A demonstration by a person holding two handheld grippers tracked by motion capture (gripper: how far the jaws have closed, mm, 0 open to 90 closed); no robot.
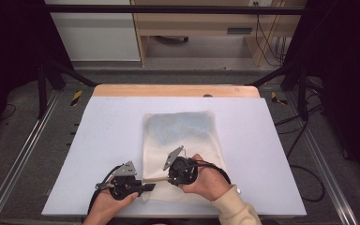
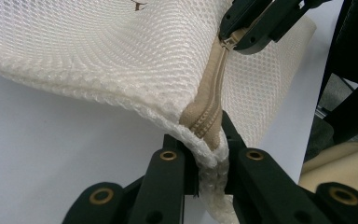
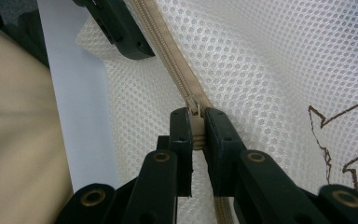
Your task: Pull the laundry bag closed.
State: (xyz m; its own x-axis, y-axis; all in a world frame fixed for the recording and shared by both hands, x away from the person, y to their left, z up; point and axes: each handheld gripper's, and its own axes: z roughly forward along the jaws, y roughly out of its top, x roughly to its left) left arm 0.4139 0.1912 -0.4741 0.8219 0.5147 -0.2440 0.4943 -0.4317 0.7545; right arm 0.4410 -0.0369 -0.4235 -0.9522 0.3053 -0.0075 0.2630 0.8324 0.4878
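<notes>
Mesh bag (image 1: pixel 180 140) lies flat mid-table (image 1: pixel 108 136), near edge lifted. Left gripper (image 2: pixel 209 151) pinches bag's corner at tan zipper (image 2: pixel 212 100) end. Right gripper (image 3: pixel 197 128) clamps the plastic zipper pull (image 3: pixel 196 125). Mesh: white, honeycomb-holed, soft; brown stitched outline (image 3: pixel 335 135).

No readable text, label, brand or number anywhere. Only a brown stitched outline on the mesh bag (image 3: pixel 270 93), cut off at the edge, not legible as letters.

left gripper (image 1: pixel 145 188) – fingers clamped | right gripper (image 1: pixel 168 179) – fingers clamped
</notes>
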